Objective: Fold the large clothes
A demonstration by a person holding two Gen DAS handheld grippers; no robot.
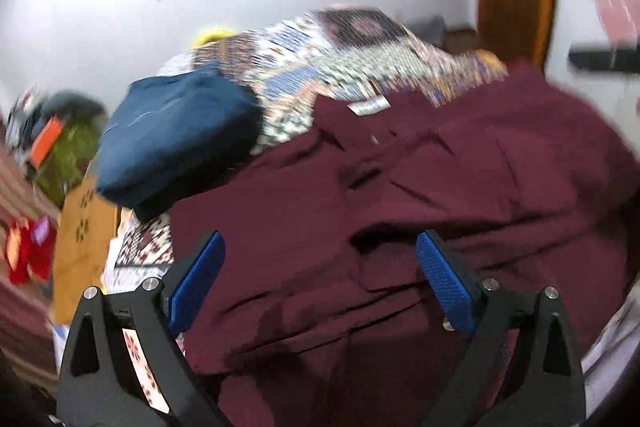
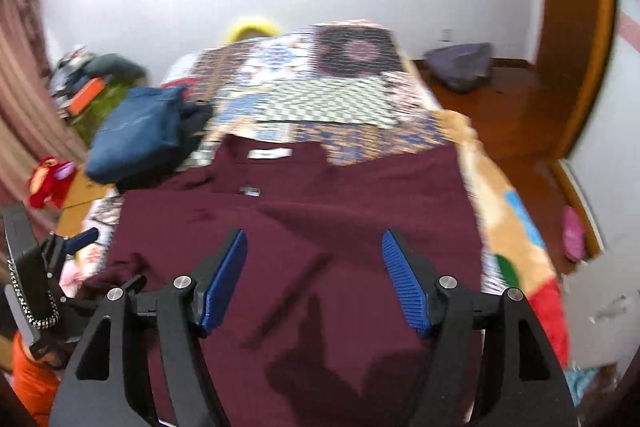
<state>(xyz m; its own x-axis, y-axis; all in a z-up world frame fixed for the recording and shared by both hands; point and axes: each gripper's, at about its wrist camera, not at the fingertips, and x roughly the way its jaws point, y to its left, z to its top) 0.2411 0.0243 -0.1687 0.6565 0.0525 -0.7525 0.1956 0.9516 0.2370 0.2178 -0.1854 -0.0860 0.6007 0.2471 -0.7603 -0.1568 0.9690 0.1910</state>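
A large maroon garment lies spread on a bed, its white neck label at the far end. It also fills the middle of the right wrist view, label at the far edge. My left gripper is open and empty, hovering over the garment's near left part. My right gripper is open and empty above the garment's middle. The left gripper shows at the left edge of the right wrist view.
A folded dark blue garment sits on the patterned bedspread left of the maroon one; it also shows in the right wrist view. Clutter lies on the floor left of the bed. A wooden door frame stands right.
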